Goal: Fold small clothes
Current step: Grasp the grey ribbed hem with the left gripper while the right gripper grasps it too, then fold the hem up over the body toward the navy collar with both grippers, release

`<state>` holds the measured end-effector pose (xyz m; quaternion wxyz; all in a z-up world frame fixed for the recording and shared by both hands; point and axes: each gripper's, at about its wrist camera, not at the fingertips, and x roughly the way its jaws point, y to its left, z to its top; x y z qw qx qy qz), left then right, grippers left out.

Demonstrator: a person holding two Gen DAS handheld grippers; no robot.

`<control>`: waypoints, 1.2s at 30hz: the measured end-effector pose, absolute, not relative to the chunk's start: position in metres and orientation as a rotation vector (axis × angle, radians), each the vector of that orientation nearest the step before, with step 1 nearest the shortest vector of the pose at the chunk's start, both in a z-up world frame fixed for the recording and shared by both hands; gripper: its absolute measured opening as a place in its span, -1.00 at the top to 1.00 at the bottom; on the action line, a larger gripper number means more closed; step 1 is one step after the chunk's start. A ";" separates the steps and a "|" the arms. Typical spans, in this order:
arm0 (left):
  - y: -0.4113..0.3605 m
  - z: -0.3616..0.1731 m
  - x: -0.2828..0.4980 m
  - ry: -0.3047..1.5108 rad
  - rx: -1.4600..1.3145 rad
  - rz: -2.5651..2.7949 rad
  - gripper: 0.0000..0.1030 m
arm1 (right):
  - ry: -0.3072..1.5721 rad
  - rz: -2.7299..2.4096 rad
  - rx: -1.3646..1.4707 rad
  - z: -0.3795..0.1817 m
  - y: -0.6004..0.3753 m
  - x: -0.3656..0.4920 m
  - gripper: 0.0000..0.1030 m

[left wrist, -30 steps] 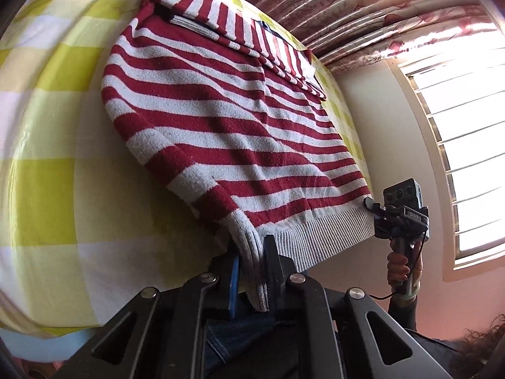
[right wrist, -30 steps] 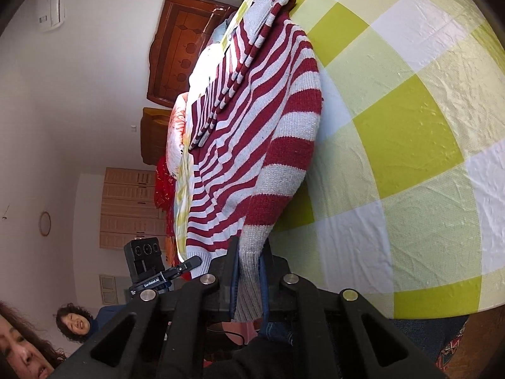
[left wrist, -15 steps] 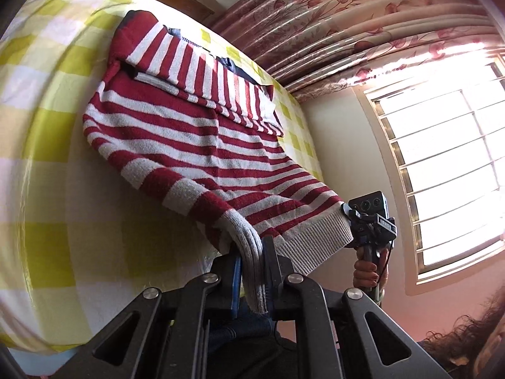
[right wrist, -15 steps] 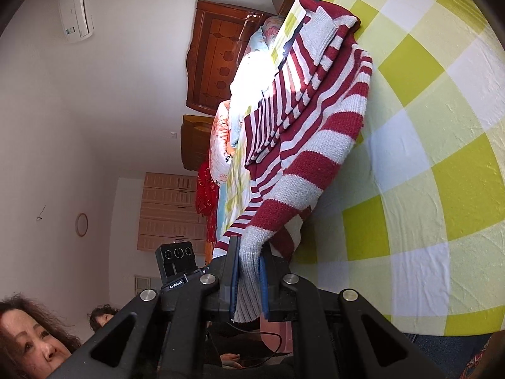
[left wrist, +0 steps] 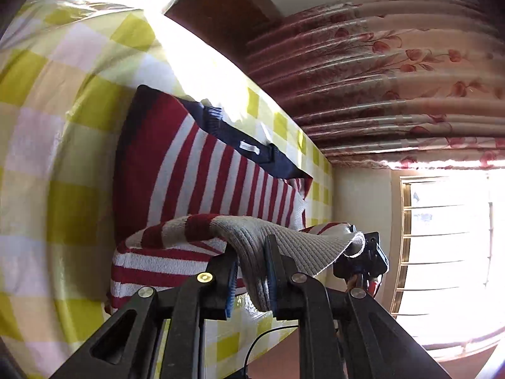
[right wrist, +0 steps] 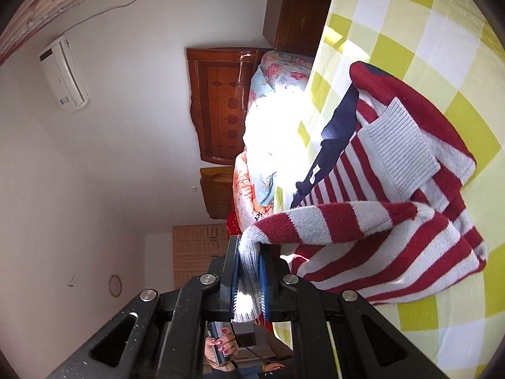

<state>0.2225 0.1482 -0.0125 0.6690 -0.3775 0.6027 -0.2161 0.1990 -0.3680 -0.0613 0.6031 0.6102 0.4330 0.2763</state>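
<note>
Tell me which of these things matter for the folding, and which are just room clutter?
Part of the job:
- striped sweater
- left gripper, shut on its grey hem
- right gripper, shut on the hem too
- checked bedsheet under it

Just lying about:
- floral curtain
- window
- air conditioner
- wooden headboard
- floral bedding

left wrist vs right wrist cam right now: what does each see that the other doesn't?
Only the left wrist view shows the floral curtain, the barred window and the right gripper seen from outside, clamping the sweater's far hem corner.

Only the right wrist view shows the air conditioner, the wooden headboard, the pillows and a hand on a handle.

Both show the striped sweater, its grey hem lifted toward the navy collar, the yellow checked sheet, and that camera's own jaws shut on the hem.
</note>
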 end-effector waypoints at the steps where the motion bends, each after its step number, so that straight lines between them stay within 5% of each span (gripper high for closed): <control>1: 0.155 -0.031 0.236 1.396 -0.871 -0.422 -1.00 | 1.031 0.583 1.413 -0.073 -0.369 0.211 0.74; 4: 0.179 -0.072 0.256 1.452 -1.009 -0.335 -1.00 | 1.085 0.420 1.364 -0.096 -0.377 0.239 0.44; 7: 0.203 -0.069 0.260 1.378 -1.066 -0.329 -1.00 | 1.016 0.366 1.333 -0.093 -0.401 0.252 0.36; 16: 0.189 -0.004 0.227 1.195 -0.883 -0.418 -1.00 | 0.993 0.550 1.114 -0.044 -0.389 0.225 0.36; 26: 0.104 -0.046 0.232 1.263 -0.762 -0.494 -1.00 | 1.108 0.580 1.198 -0.111 -0.347 0.254 0.36; 32: 0.136 -0.061 0.242 1.219 -0.814 -0.344 -1.00 | 0.865 0.358 1.347 -0.117 -0.411 0.261 0.37; 36: 0.160 -0.056 0.237 1.170 -0.844 -0.268 -1.00 | 0.891 0.279 1.270 -0.107 -0.431 0.242 0.37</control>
